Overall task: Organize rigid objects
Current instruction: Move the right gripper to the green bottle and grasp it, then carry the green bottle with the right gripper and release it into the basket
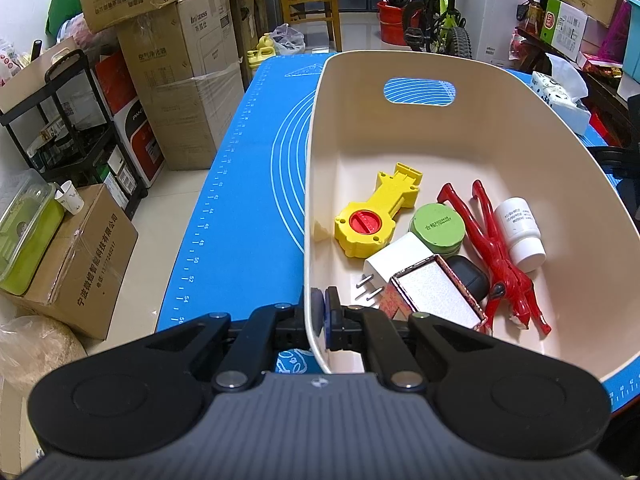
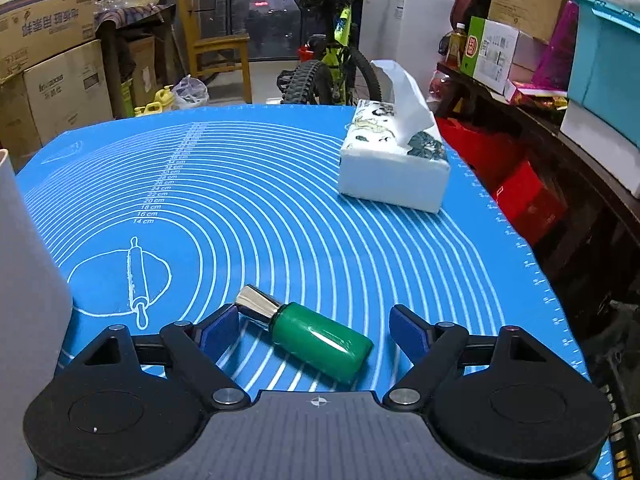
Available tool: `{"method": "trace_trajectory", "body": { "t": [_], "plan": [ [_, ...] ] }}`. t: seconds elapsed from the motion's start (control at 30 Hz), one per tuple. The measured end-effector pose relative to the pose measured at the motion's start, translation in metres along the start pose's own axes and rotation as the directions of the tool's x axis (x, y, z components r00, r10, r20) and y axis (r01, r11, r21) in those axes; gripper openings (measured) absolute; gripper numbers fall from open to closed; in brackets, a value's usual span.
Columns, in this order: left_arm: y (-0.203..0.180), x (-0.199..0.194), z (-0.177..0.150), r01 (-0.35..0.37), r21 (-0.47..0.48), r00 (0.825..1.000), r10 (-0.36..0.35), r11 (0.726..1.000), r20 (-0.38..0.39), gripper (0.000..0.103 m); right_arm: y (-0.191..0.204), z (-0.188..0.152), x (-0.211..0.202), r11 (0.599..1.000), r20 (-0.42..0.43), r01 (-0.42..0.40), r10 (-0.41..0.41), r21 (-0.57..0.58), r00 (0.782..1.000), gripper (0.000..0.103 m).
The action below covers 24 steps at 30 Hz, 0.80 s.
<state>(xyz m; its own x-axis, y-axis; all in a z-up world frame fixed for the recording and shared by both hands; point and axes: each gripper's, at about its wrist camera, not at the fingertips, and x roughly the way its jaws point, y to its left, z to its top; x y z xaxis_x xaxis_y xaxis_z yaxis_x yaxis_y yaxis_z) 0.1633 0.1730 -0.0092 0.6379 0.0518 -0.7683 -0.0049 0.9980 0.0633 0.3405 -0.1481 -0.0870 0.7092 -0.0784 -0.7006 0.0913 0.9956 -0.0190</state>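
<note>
left gripper (image 1: 325, 314): fingers pinch the near-left rim of the cream bin (image 1: 520, 128), lower centre of frame
right gripper (image 2: 314, 330): fingers spread wide, nothing gripped
green bottle (image 2: 316, 334): lies on its side on the blue mat (image 2: 280, 200), between the spread fingers, silver cap toward the left pad

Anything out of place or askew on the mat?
The green bottle with a silver cap lies on its side on the blue mat, between the open right tool fingers, while the other items sit in the cream bin.
</note>
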Motion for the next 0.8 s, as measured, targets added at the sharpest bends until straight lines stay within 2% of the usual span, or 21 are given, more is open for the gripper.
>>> {"method": "trace_trajectory", "body": {
  "t": [0.13,0.23,0.27,0.33,0.43,0.5,0.8],
  "plan": [
    [0.000,0.000,0.000,0.000,0.000,1.000,0.000,1.000,0.000,0.007,0.004,0.001,0.004,1.000,0.001,0.003,-0.003,0.027,1.000,0.092],
    [0.000,0.000,0.000,0.000,0.000,1.000,0.000,1.000,0.000,0.007,0.009,0.000,0.008,1.000,-0.003,0.003,-0.003,0.011,1.000,0.091],
    [0.000,0.000,0.000,0.000,0.000,1.000,0.000,1.000,0.000,0.007,0.010,-0.001,0.008,1.000,-0.002,0.002,-0.002,0.000,1.000,0.087],
    [-0.001,0.000,0.000,-0.001,0.000,1.000,0.001,1.000,0.000,0.007,0.009,-0.004,0.006,1.000,0.012,-0.021,0.021,-0.009,1.000,0.080],
    [-0.001,0.000,0.000,-0.001,0.000,1.000,0.001,1.000,0.000,0.007,0.008,-0.006,0.000,0.999,0.027,-0.049,0.050,-0.024,0.998,0.059],
    [0.000,0.000,0.000,-0.001,-0.001,1.000,0.001,1.000,0.000,0.007,0.010,-0.006,-0.003,0.997,0.024,-0.070,0.071,-0.037,0.997,0.034],
    [-0.001,0.000,-0.001,-0.001,0.000,1.000,0.001,1.000,0.000,0.007,0.014,-0.011,-0.012,0.996,0.019,-0.052,0.054,-0.069,0.998,0.034]
  ]
}}
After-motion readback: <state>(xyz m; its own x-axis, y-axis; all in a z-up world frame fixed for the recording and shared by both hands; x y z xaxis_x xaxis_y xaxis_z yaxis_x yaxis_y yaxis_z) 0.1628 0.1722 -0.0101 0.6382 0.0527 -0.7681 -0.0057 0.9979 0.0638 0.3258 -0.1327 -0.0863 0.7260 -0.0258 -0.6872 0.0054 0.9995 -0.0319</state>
